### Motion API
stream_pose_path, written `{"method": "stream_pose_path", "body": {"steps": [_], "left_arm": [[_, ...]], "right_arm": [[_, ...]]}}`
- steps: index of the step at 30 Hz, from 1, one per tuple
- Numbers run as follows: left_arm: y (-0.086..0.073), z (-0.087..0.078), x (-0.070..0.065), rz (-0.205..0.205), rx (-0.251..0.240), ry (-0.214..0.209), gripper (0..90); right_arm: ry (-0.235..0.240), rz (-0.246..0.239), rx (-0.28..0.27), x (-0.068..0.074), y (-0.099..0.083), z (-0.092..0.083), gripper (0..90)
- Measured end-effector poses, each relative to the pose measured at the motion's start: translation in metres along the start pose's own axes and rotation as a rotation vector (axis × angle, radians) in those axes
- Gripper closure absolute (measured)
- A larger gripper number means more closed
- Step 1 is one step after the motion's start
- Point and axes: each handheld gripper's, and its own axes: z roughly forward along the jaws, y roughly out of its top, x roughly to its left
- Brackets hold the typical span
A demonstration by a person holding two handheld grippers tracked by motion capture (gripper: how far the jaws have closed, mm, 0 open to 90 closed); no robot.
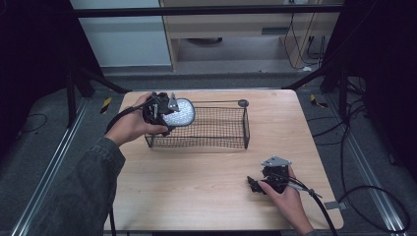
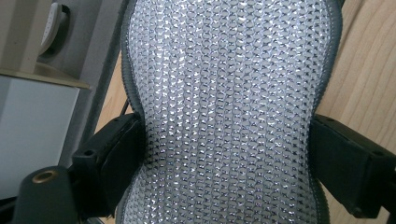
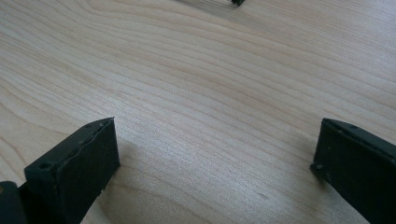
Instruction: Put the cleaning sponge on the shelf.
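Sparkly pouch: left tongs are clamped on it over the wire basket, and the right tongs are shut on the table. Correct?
Not quite. The right tongs are open, not shut: the right gripper view shows their jaws wide apart with bare wooden table between them. The rest holds: the left tongs pinch the sparkly pouch at its waist, over the left end of the wire basket in the high view.

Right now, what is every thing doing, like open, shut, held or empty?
Left gripper: shut on the sparkly pad, held over the basket's left end.
Sparkly pad: pinched at its narrow waist between both jaws, off the table.
Basket: upright on the table, looks empty.
Right gripper: open, nothing between its jaws, low over bare wood.
Table: holds the basket.
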Motion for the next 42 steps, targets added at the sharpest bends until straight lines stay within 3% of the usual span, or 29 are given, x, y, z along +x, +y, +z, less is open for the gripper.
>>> {"method": "stream_pose_path", "body": {"steps": [6,15,24,42], "left_arm": [[0.001,0.007,0.002,0.012,0.007,0.004,12.9],[-0.001,0.024,0.005,0.062,0.014,0.003,12.7],[-0.002,0.037,0.008,0.068,0.009,-0.011,12.6],[0.001,0.047,0.008,0.071,0.022,-0.02,12.3]], "right_arm": [[0.0,0.0,0.0,0.0,0.0,0.0,0.4],[0.0,0.0,0.0,0.0,0.0,0.0,0.4],[0.003,0.003,-0.001,0.0,0.0,0.0,0.4],[0.001,0.001,0.0,0.0,0.0,0.0,0.4]]}}
